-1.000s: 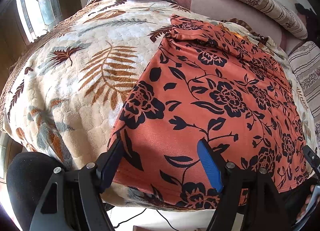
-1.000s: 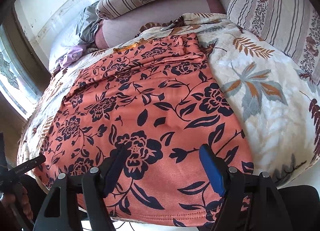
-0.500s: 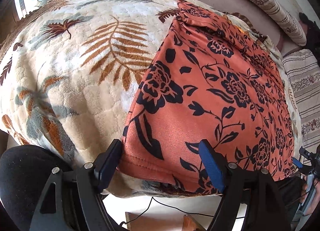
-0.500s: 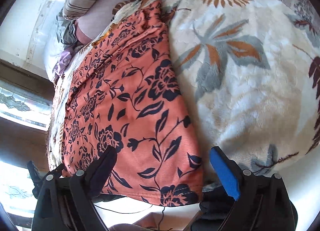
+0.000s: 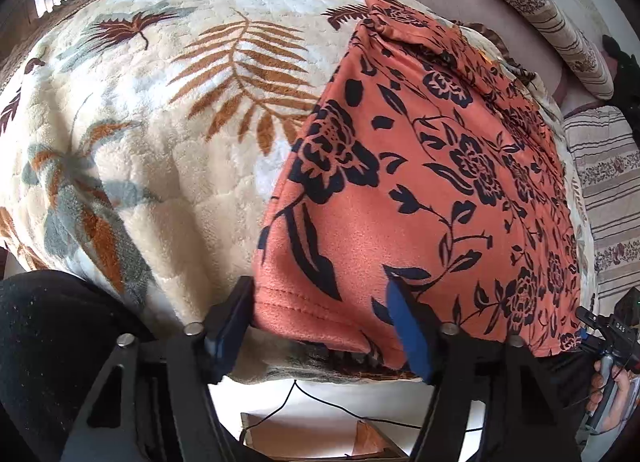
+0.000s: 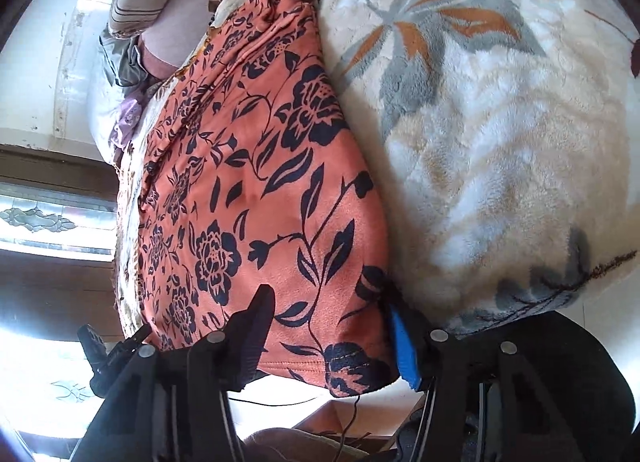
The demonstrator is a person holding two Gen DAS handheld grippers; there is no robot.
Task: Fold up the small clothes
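An orange garment with a dark floral print (image 5: 432, 182) lies flat on a bed, its hem hanging over the near edge. It also shows in the right wrist view (image 6: 256, 198). My left gripper (image 5: 320, 310) is open, its jaws straddling the garment's near left hem corner. My right gripper (image 6: 328, 326) is open, its jaws straddling the near right hem corner. The other gripper shows at the far right of the left wrist view (image 5: 608, 334) and at the lower left of the right wrist view (image 6: 108, 354).
A cream fleece blanket with leaf print (image 5: 140, 122) covers the bed on both sides of the garment (image 6: 500, 122). Striped pillows (image 5: 560, 10) and bundled cloth (image 6: 128, 118) lie at the head. A window is on the left. A cable and cardboard box (image 5: 312, 434) lie below the bed edge.
Both grippers have moved outward and down to the garment's hem corners, the left one to the left corner, the right one to the right corner. Both stay open.
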